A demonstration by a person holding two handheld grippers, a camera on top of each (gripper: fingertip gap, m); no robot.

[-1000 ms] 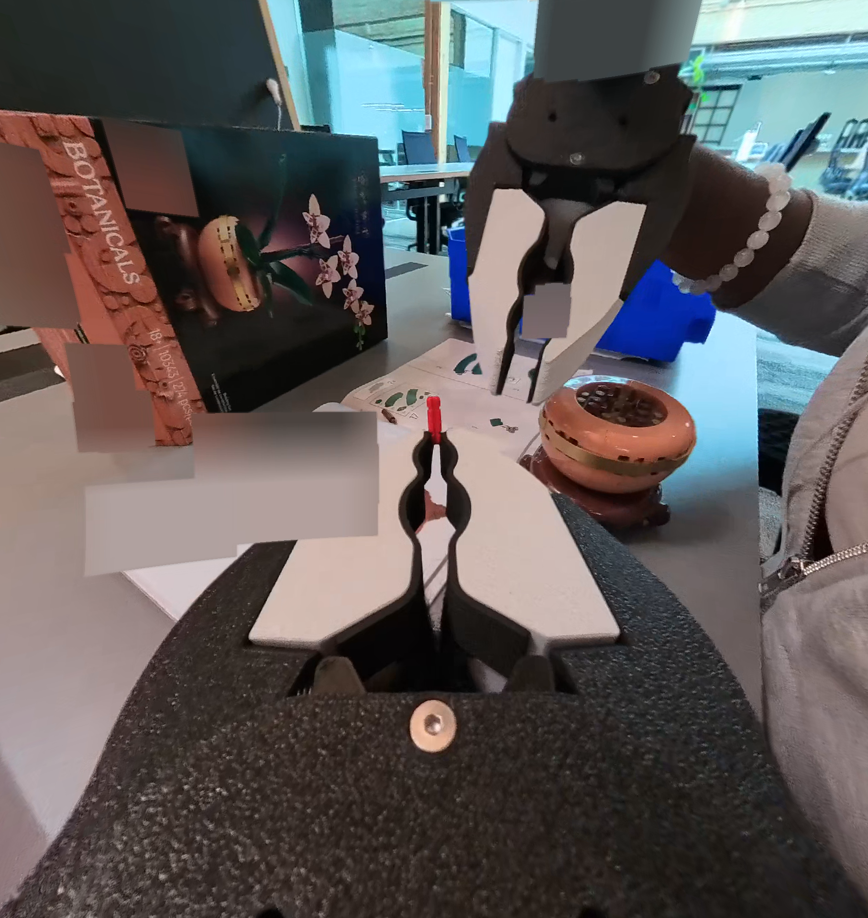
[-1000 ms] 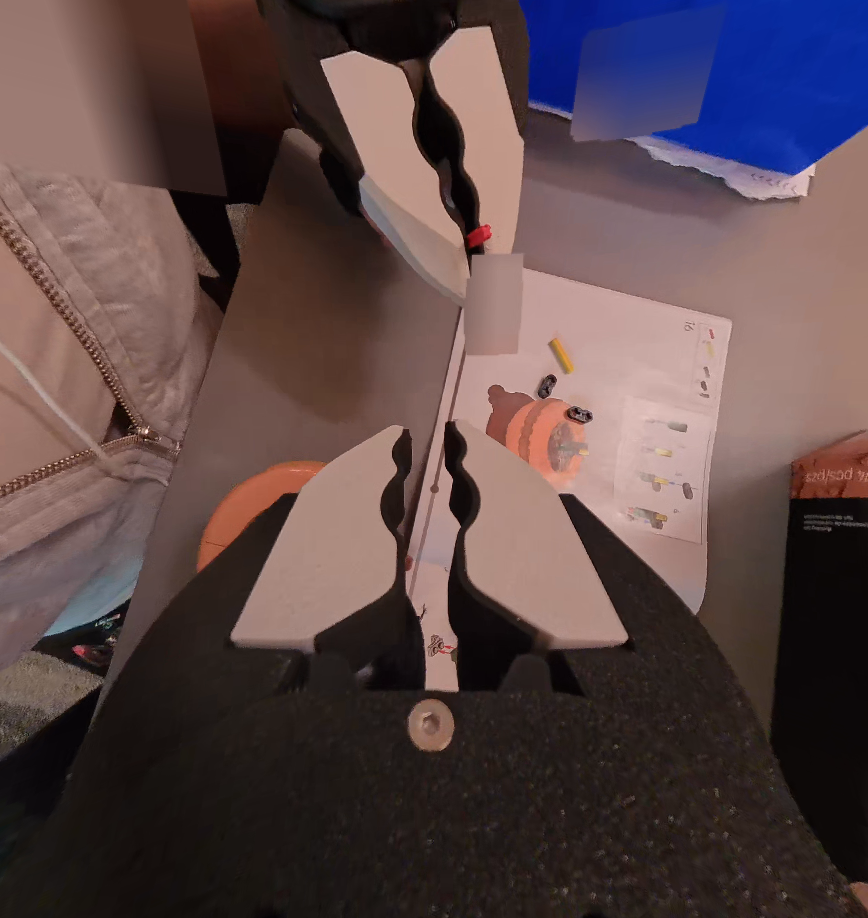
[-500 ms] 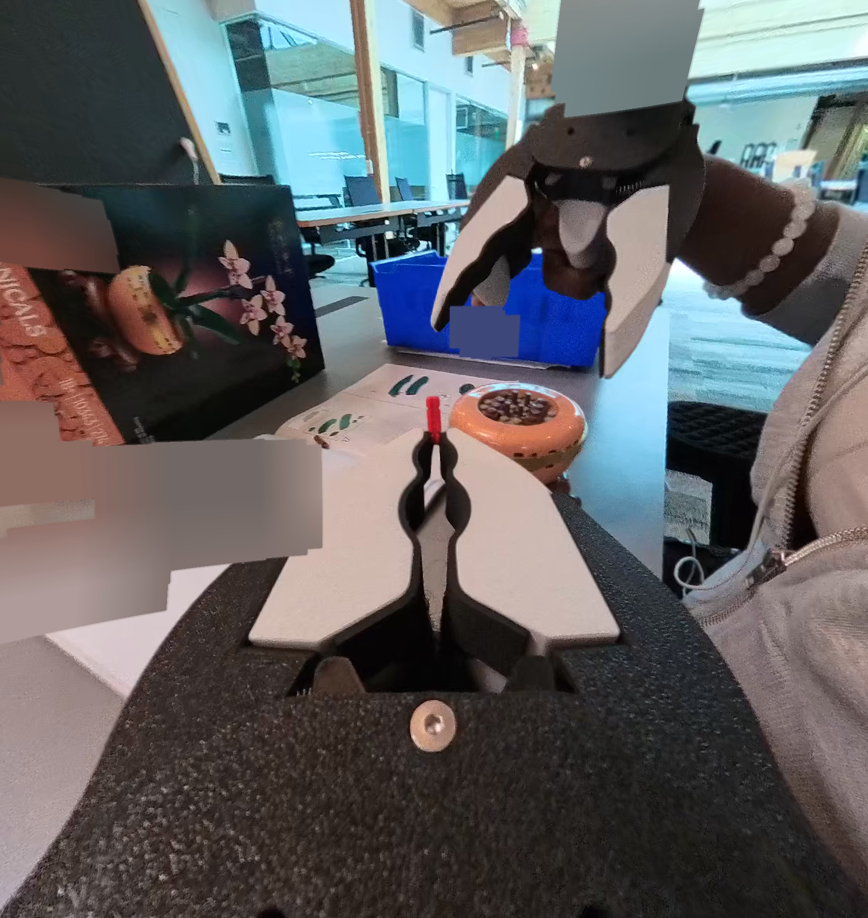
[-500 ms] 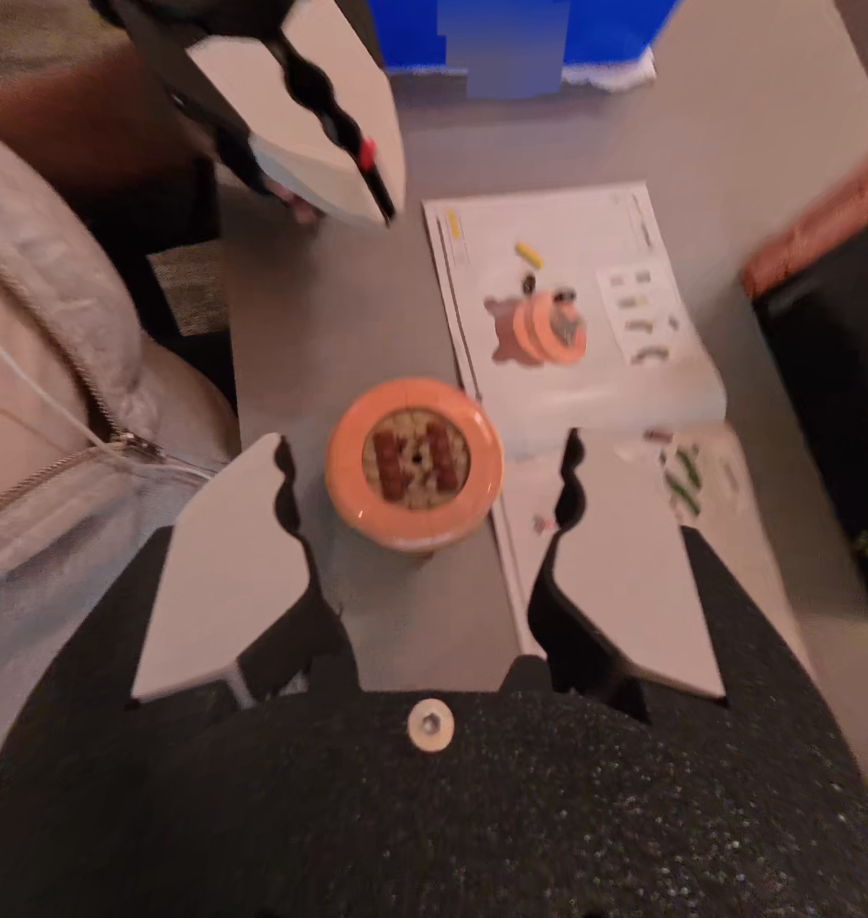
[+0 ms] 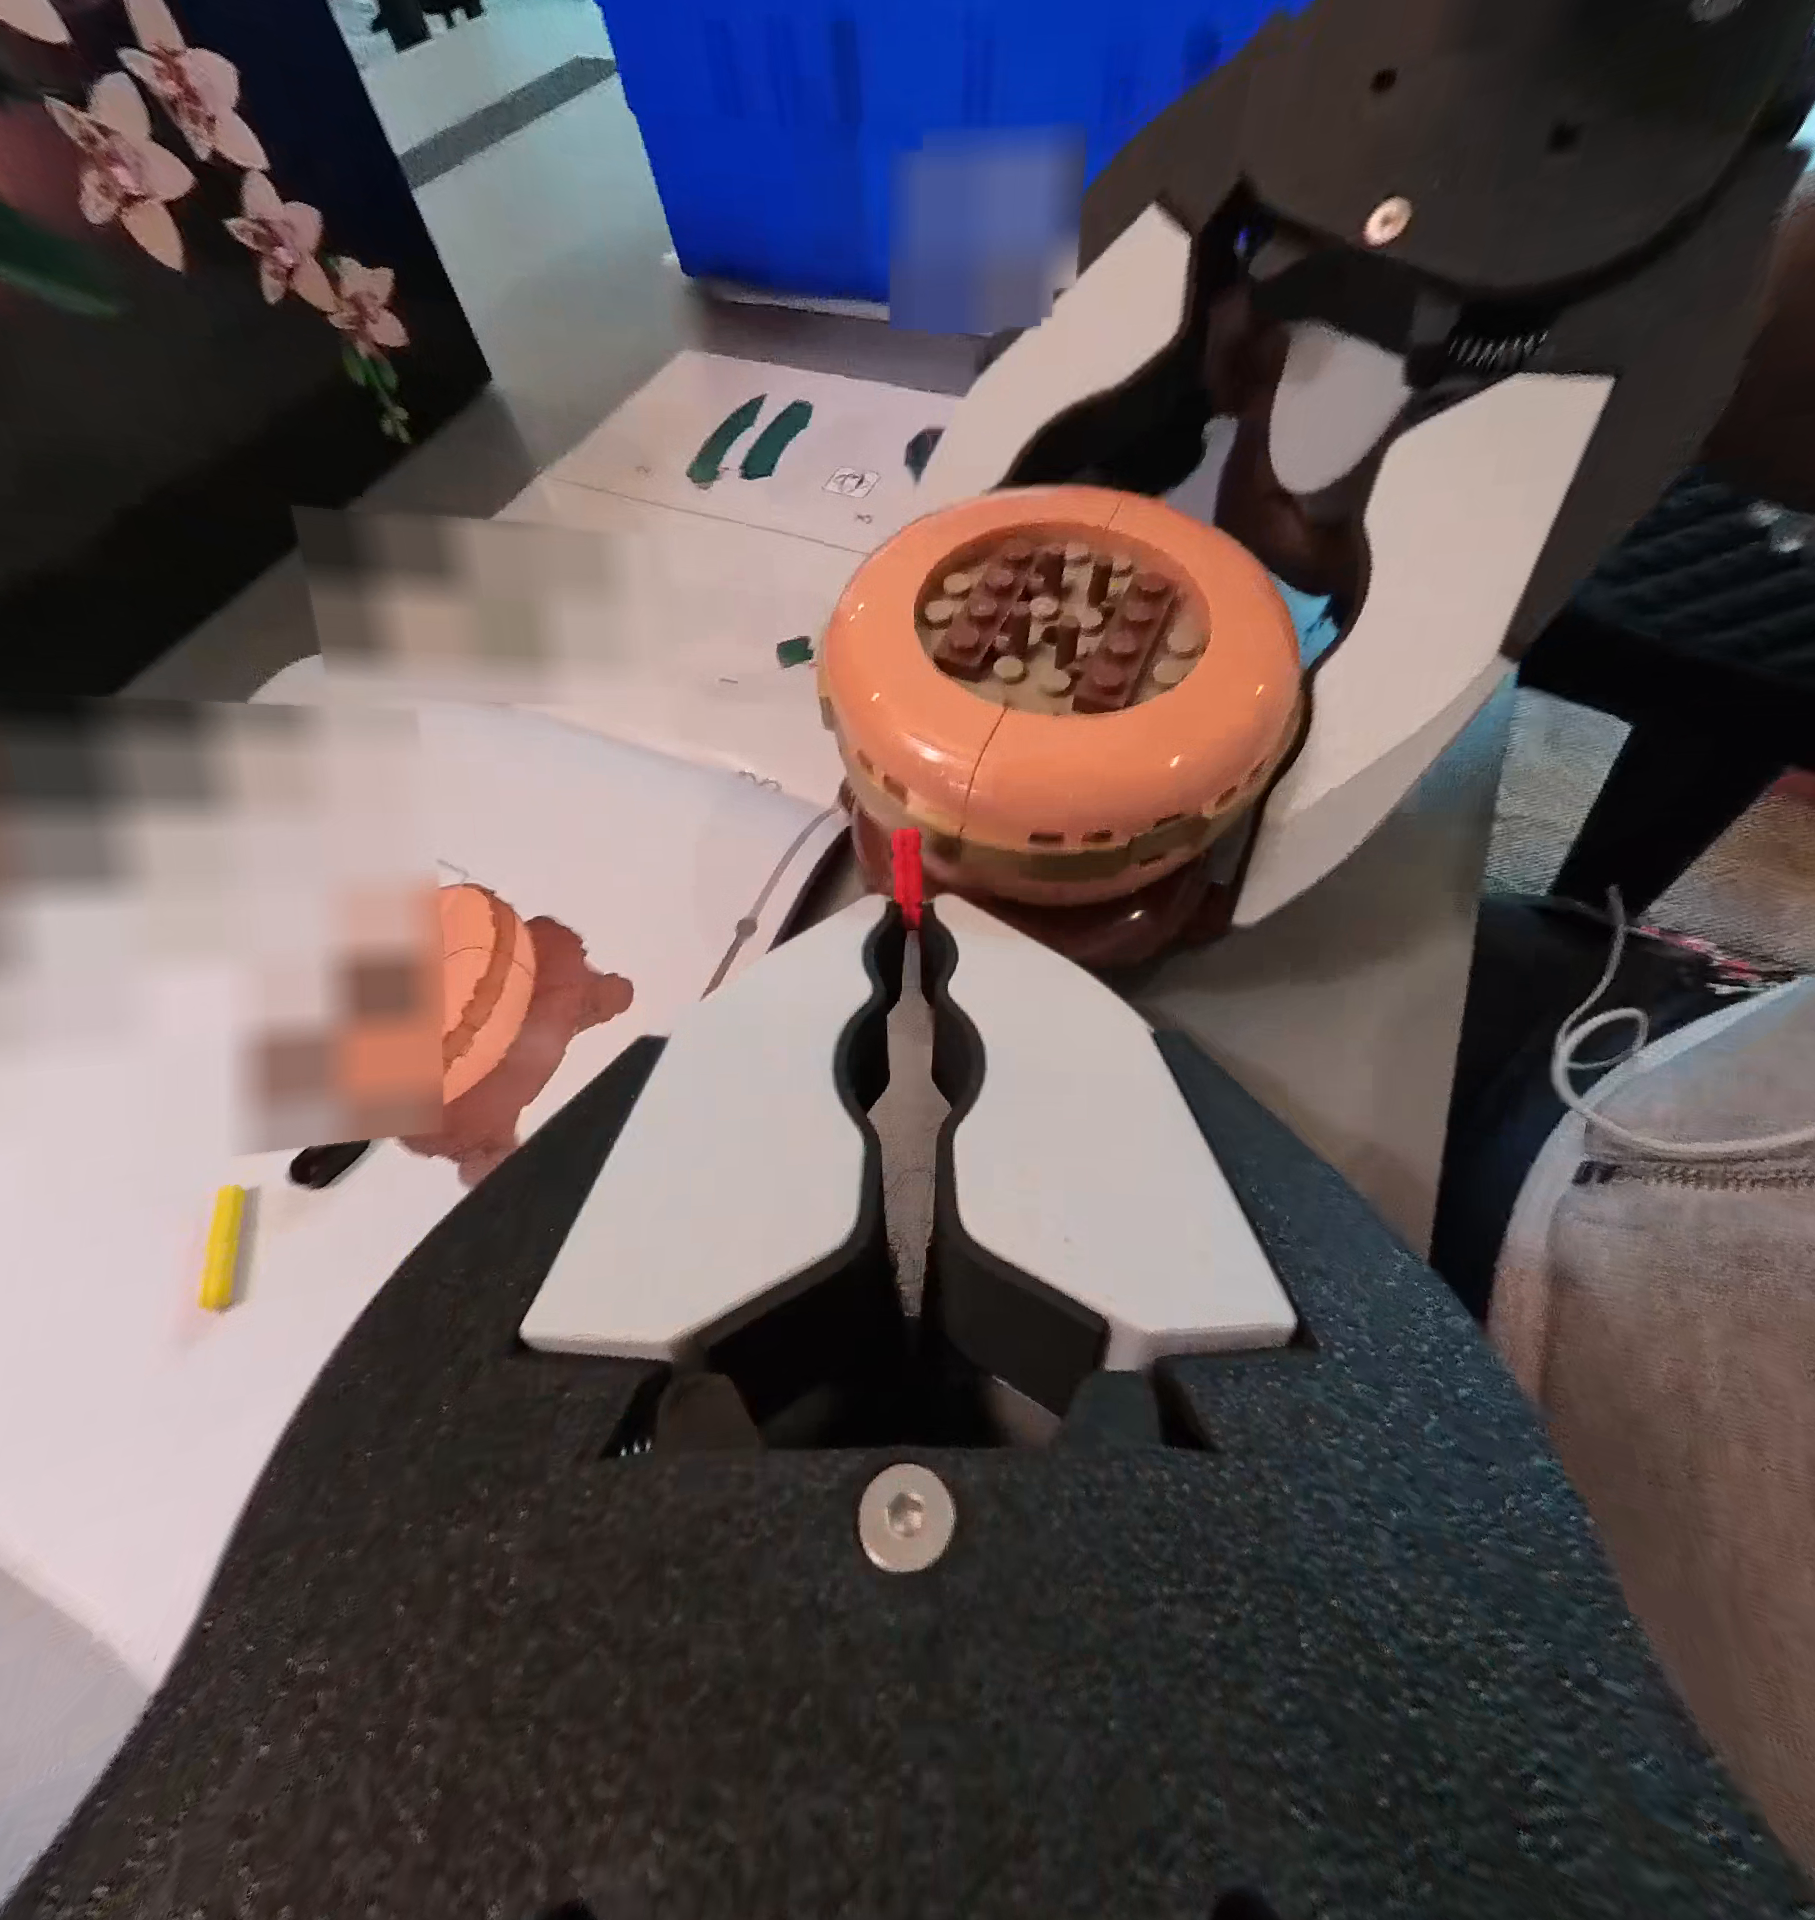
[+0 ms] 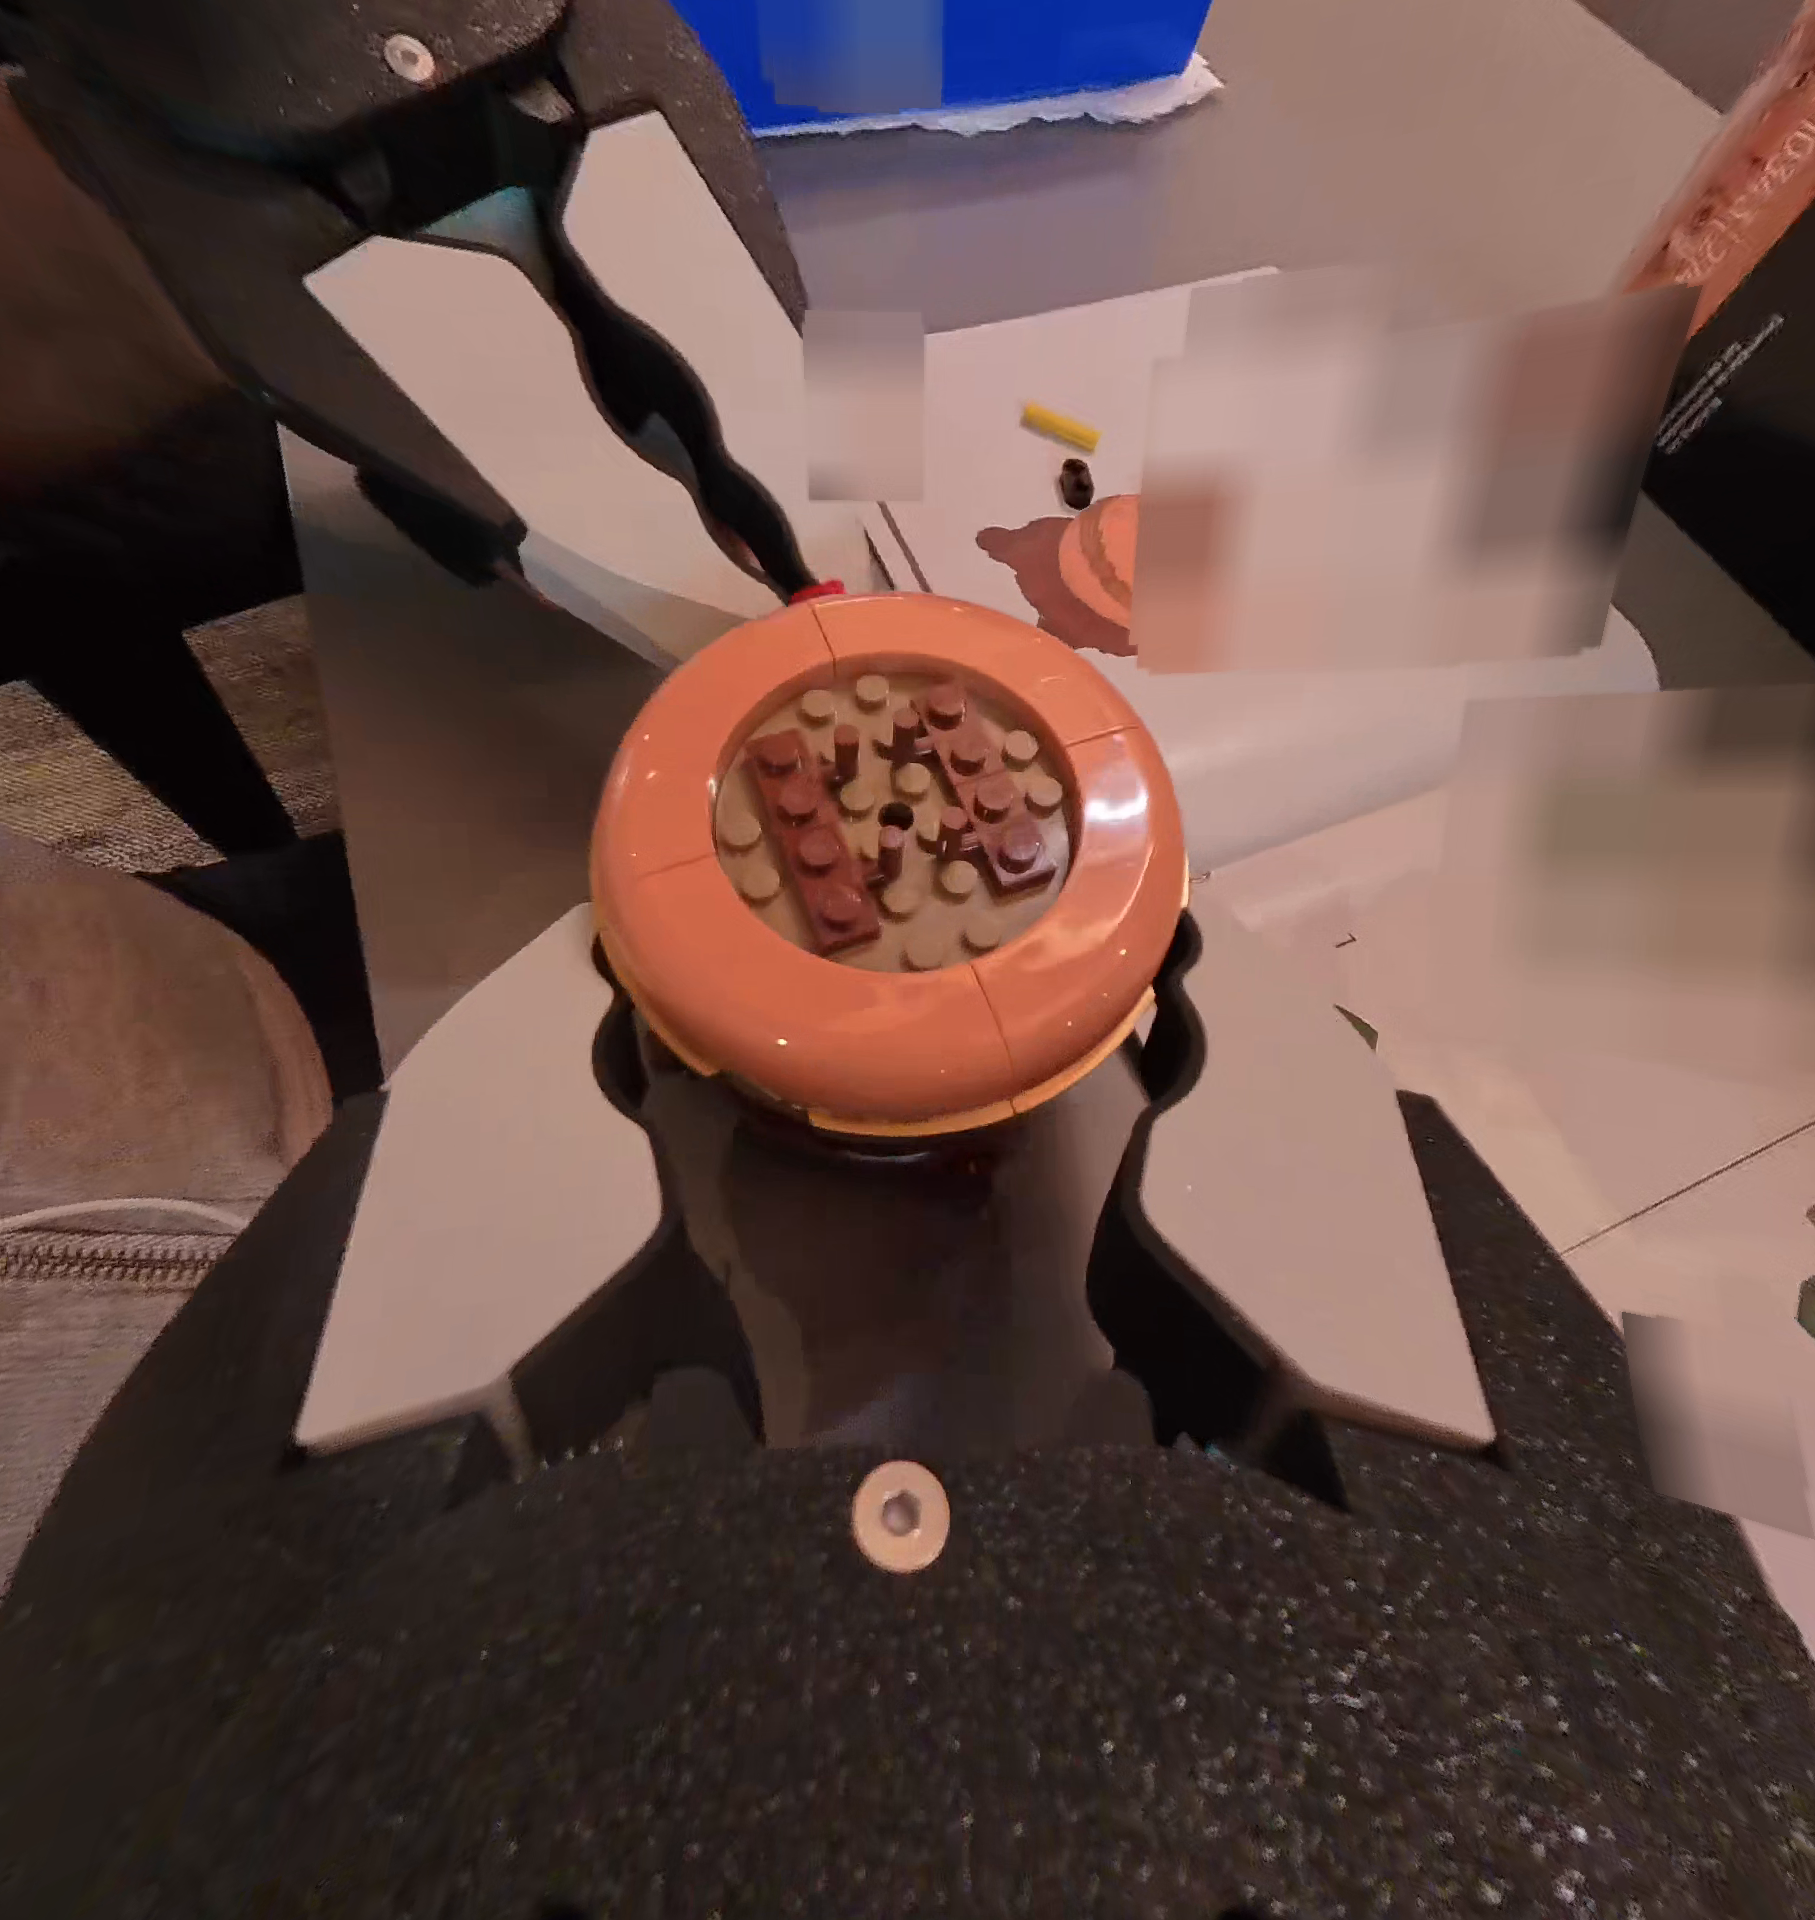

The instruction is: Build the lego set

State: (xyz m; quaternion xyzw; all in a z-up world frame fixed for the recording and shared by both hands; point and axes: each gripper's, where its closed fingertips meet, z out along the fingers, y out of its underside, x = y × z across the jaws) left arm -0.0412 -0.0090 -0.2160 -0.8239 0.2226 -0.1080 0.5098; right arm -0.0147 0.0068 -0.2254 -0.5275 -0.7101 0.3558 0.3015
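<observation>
Left of the pot on the booklet I see a yellow pin. My left tongs are clenched on a red pin, its tip just beside the pot's side. The orange pot stands on the grey surface. My right tongs straddle its base, spread wide; I cannot tell if they touch it.

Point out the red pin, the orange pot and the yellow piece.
red pin [image 5: 905,858], left wrist view, its exposed shaft.
orange pot [image 6: 887,1023], right wrist view, its near rim.
yellow piece [image 5: 222,1246], left wrist view, its middle.
</observation>
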